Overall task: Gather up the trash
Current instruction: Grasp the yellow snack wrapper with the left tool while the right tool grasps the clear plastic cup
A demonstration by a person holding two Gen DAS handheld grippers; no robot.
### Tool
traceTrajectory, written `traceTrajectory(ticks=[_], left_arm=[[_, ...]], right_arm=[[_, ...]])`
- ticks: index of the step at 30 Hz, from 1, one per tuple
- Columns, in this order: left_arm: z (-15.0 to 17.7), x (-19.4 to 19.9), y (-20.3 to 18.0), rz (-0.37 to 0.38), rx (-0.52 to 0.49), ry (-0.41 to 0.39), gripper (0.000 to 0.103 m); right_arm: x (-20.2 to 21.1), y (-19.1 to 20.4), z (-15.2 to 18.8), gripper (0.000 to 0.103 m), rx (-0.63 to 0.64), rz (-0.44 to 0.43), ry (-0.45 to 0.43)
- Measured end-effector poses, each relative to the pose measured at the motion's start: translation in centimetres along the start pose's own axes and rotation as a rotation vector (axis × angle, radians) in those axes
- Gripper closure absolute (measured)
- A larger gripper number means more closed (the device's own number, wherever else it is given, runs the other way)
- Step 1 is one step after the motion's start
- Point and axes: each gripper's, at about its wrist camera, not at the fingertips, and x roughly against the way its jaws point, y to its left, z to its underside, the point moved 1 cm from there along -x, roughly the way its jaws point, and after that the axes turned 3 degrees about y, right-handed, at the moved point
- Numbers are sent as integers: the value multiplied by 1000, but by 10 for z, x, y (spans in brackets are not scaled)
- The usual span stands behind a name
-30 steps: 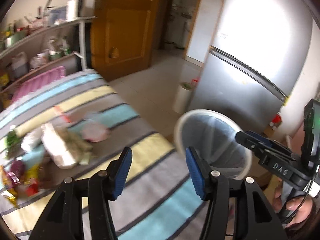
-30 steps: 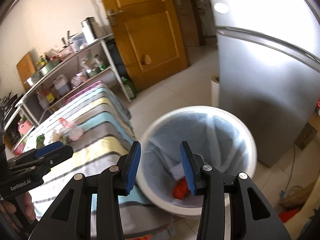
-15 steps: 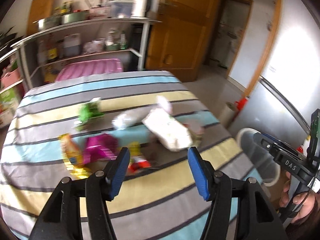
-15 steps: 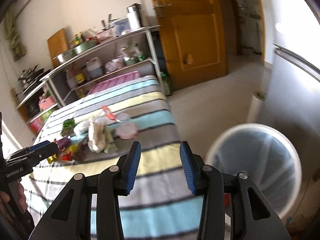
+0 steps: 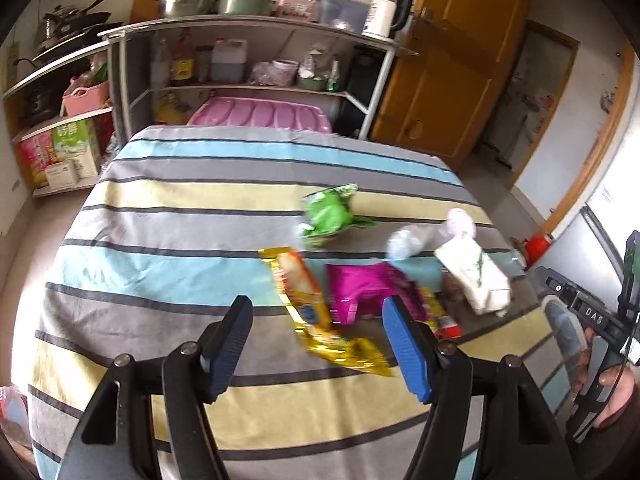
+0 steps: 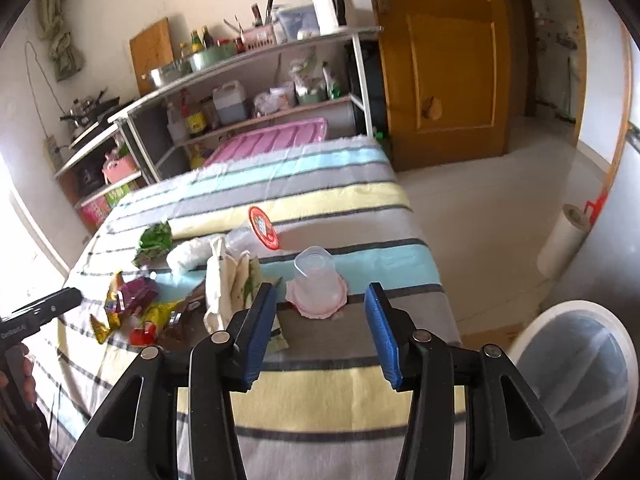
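On the striped tabletop [image 5: 168, 216] your trash wrappers [image 5: 308, 300] lie bunched beyond both wide, empty tools [image 5: 316, 344] [image 6: 320, 328], so a careless pinch may snag the cloth.

Left gripper [image 5: 316, 340] and right gripper [image 6: 320, 330] apparently hover, jaws spread, empty.

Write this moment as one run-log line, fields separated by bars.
left gripper: open, above yellow-orange snack wrapper | right gripper: open, facing upside-down clear plastic cup | white lined trash bin: beside table
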Motion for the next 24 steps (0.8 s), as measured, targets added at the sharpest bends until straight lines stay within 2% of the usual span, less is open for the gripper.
traceTrajectory(ticks=[5, 8, 17, 19, 22, 24], left_arm=[[0, -12, 15, -8, 39, 29, 33], [-1, -18, 15, 21, 52, 43, 33], [-1, -38, 6, 23, 35, 84, 33], [1, -40, 7, 23, 34, 94, 36], [3, -44, 7, 27, 36, 110, 45], [3, -44, 7, 20, 29, 108, 50]], right_arm=[[-18, 0, -10, 54, -6, -30, 28], [-26, 4, -16, 54, 13, -22, 40], [-44, 7, -21, 54, 14, -22, 79], [-46, 7, -21, 54, 10, -27, 81], [-48, 7, -21, 66, 6, -32, 82], [-49, 8, -21, 70, 9, -32, 81]])
